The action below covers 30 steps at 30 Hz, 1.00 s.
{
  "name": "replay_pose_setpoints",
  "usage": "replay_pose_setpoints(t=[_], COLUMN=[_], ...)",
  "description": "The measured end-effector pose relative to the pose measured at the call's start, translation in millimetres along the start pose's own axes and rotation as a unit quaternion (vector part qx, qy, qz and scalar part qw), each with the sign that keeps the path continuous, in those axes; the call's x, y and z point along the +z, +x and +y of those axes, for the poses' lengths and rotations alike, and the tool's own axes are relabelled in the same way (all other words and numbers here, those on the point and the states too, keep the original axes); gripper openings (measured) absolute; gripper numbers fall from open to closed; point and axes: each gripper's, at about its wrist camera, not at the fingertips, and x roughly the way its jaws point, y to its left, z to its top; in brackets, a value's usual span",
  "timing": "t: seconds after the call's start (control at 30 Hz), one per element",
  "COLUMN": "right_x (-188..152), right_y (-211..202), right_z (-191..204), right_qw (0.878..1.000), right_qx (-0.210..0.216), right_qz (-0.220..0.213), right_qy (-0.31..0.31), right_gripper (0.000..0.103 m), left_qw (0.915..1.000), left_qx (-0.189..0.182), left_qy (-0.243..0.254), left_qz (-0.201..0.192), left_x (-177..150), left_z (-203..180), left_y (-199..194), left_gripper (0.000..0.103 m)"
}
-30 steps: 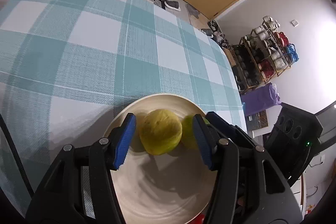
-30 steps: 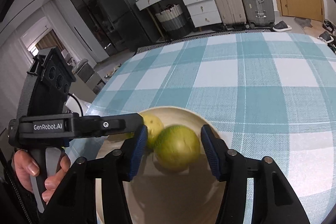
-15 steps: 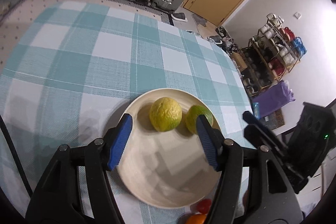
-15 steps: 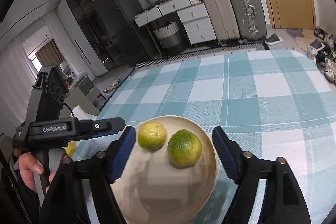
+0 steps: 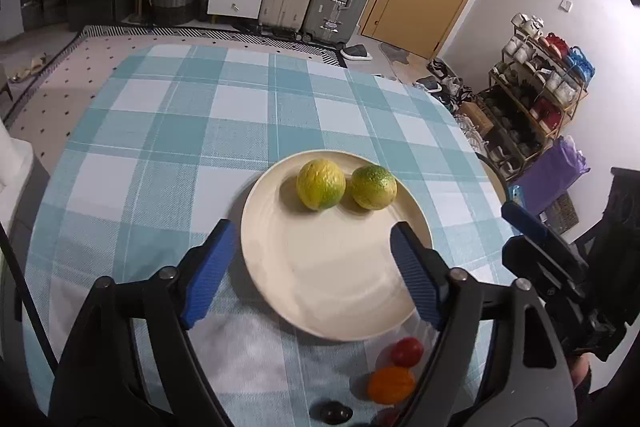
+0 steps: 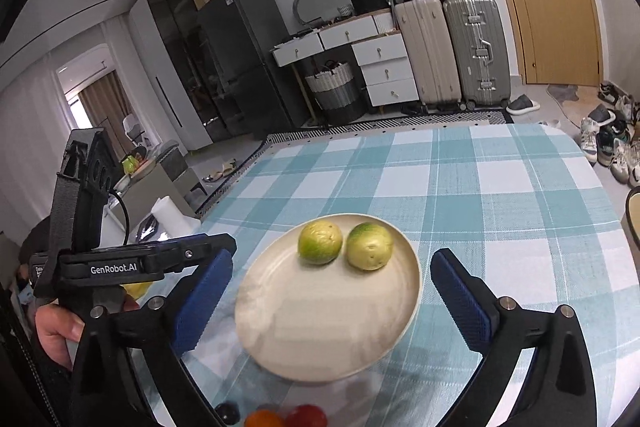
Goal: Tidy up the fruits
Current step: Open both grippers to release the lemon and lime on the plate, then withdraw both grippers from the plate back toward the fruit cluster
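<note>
With two yellow-green round citrus fruits already lying on the round cream plate (image 5: 336, 267), the step in hand looks like the pause between placements: both grippers hang above the plate's near rim with nothing in them. The yellower fruit (image 5: 320, 184) and the greener fruit (image 5: 374, 186) sit side by side on the far half of the plate, touching or very nearly so, while the near half is bare. The plate rests on the teal-and-white checked tablecloth (image 5: 168, 131).

The next move, as I judge it, calls for turning toward the small loose fruits that lie on the cloth just beyond the plate's near rim: a small red round fruit (image 5: 407, 351), a small orange round fruit (image 5: 391, 384) and a dark one (image 5: 331, 413) closest to the camera. They are half hidden under the gripper frames, so what kind they are is hard to say. Being small and round, they may roll if nudged, so each wants a centred pinch.

The left gripper (image 5: 316, 267) has its blue-padded jaws apart and opening, with only the plate's near rim seen between them, untouched. The right gripper (image 6: 332, 303) is spread wider, also opening, empty, its pads clear of the plate on either side.
</note>
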Motion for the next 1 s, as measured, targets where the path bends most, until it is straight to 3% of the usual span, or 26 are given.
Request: replay_pose_setpoints(t=[0.4, 0.53, 1.0], right_x=[-19, -25, -43], right_y=[-33, -41, -71], right_z=[21, 27, 40], right_qw=[1.000, 0.999, 0.998], right_qx=[-0.011, -0.018, -0.024], right_qz=[-0.013, -0.013, -0.032], right_qy=[-0.025, -0.034, -0.045], right_gripper=[0.103, 0.103, 0.103], left_qw=[0.9988, 0.9979, 0.9960], left_qx=[0.030, 0.041, 0.057], left_qy=[0.019, 0.022, 0.038], left_qz=[-0.034, -0.045, -0.058], left_x=[-28, -36, -68], left_z=[-17, -20, -28], left_y=[-37, -47, -67], left_gripper=[0.088, 0.100, 0.102])
